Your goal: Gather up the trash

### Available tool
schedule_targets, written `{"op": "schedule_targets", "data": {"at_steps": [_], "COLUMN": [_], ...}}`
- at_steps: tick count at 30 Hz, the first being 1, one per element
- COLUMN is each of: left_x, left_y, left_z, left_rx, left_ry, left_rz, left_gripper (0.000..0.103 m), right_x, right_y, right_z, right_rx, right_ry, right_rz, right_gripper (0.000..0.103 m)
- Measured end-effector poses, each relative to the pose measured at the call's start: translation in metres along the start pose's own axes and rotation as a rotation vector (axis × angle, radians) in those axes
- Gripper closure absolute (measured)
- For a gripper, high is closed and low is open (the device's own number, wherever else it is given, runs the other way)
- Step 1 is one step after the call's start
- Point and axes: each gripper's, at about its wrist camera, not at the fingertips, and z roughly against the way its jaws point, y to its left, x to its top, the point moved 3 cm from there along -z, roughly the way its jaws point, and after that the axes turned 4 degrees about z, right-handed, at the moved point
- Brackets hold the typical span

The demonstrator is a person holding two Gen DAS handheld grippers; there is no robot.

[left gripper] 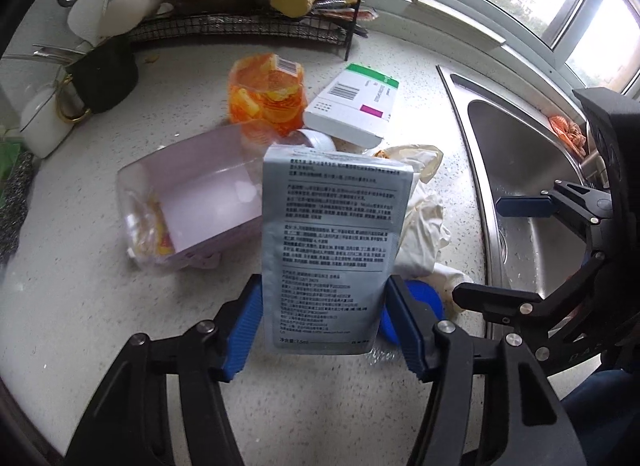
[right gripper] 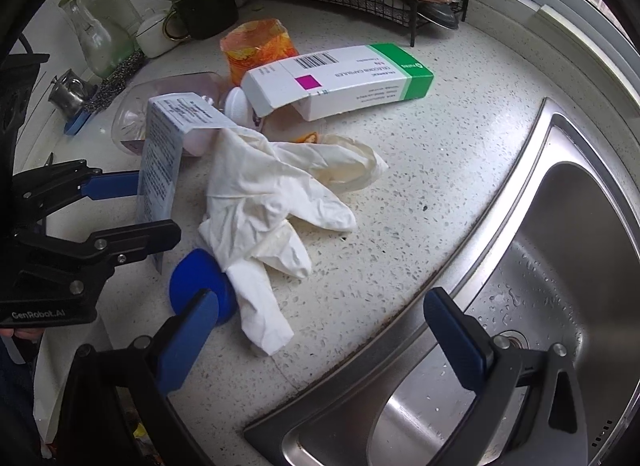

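Speckled white stone counter [right gripper: 420, 169], trash strewn across its middle. Stainless steel sink [right gripper: 560, 266] sunk into the right side, water drops on the basin. Black wire rack [left gripper: 248, 25] at the far edge, knobs of ginger on its shelf. Black mug with a gold handle [left gripper: 104, 77] far left, utensils standing in it.

Trash, largest down:
- Clear plastic tray with a pale pink lining [left gripper: 192, 201], left of centre, tipped on its side, opening toward the camera.
- White cardboard medicine box with a green end band and magenta square [right gripper: 340, 79], lying flat toward the far side, one flap open.
- Crumpled white latex gloves [right gripper: 272, 201] in the middle of the counter, just right of the tray.
- Orange printed plastic wrapper [left gripper: 266, 95], standing just behind the tray, touching the medicine box.
- Grey foil sachet with dense black print [left gripper: 332, 250], upright, clear of the counter.
- Round blue plastic lid [right gripper: 196, 286], flat on the counter near the left tongs, one glove lying over its edge.

Left tongs [left gripper: 324, 330]: blue pads pressed against both side edges of the grey sachet's lower part, gripping it.
Right tongs [right gripper: 332, 338]: jaws spread wide, nothing between them, hanging over the near counter edge beside the sink.
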Motion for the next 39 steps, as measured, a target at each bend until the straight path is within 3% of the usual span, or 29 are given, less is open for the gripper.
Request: {"op": "schedule_targets", "data": {"at_steps": [12, 14, 17, 20, 28, 33, 35, 37, 39], "left_x": [-0.055, -0.065, -0.078, -0.087, -0.095, -0.098, -0.099, -0.100, -0.101], "left_y": [0.024, 0.030, 0.032, 0.033, 0.040, 0.040, 0.041, 0.041, 0.040], "left_z": [0.050, 0.054, 0.058, 0.059, 0.059, 0.056, 0.055, 0.056, 0.057], "left_rx": [0.085, 0.093, 0.091, 0.099, 0.108, 0.112, 0.115, 0.117, 0.118], "left_ry": [-0.021, -0.021, -0.025, -0.024, -0.023, -0.018, -0.015, -0.017, -0.020], "left_rz": [0.147, 0.172, 0.200, 0.217, 0.272, 0.282, 0.286, 0.291, 0.290], "left_gripper": [0.044, 0.044, 0.044, 0.044, 0.044, 0.044, 0.044, 0.044, 0.044], "right_x": [0.002, -0.001, -0.006, -0.009, 0.001, 0.017, 0.021, 0.023, 0.026], "right_y": [0.052, 0.060, 0.070, 0.078, 0.087, 0.094, 0.099, 0.104, 0.106], "right_z": [0.013, 0.012, 0.006, -0.003, -0.028, -0.040, -0.042, -0.043, -0.044], "right_rx": [0.123, 0.137, 0.153, 0.187, 0.166, 0.114, 0.088, 0.071, 0.077], "right_ry": [0.017, 0.027, 0.057, 0.096, 0.131, 0.108, 0.099, 0.094, 0.086], "right_rz": [0.087, 0.105, 0.125, 0.120, 0.120, 0.173, 0.202, 0.220, 0.218], "right_gripper": [0.000, 0.005, 0.023, 0.024, 0.026, 0.040, 0.056, 0.064, 0.065]}}
